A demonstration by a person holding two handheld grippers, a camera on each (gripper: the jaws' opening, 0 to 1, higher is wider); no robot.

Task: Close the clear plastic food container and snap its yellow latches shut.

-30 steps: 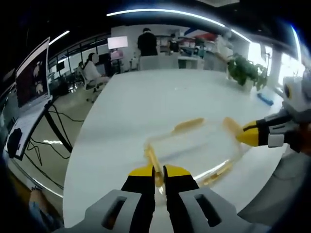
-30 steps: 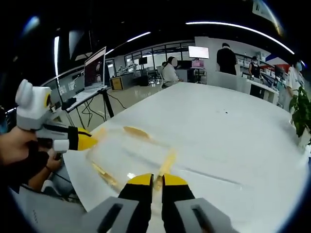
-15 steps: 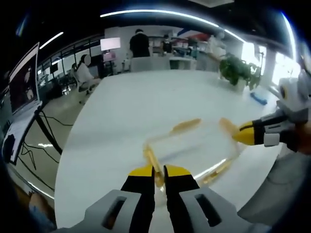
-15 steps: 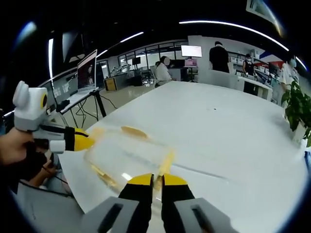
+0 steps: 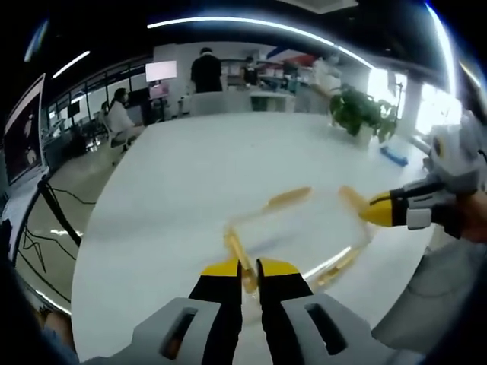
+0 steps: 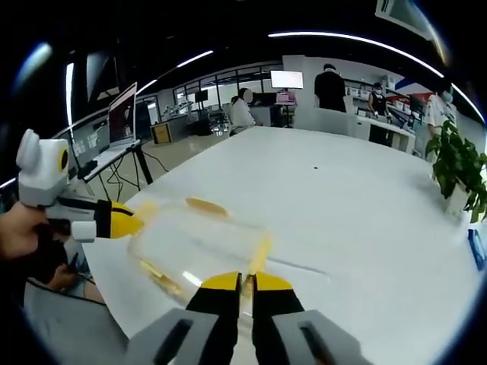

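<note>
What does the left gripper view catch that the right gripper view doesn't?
Left gripper view: the right gripper coming in at the container's far end, held by a hand.

Right gripper view: the left gripper at the opposite end, and a laptop on a stand.

Both: the clear container with yellow latches on the white table, a latch between each view's own jaws, and a potted plant.

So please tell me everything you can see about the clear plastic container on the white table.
The container is a shallow rectangular box of clear plastic on the white table, with a yellow latch on each of its four sides. The left gripper is shut on the latch at one short end, the right gripper on the latch at the opposite end. The two long-side latches stick outward. Blur hides whether the lid is fully seated.
</note>
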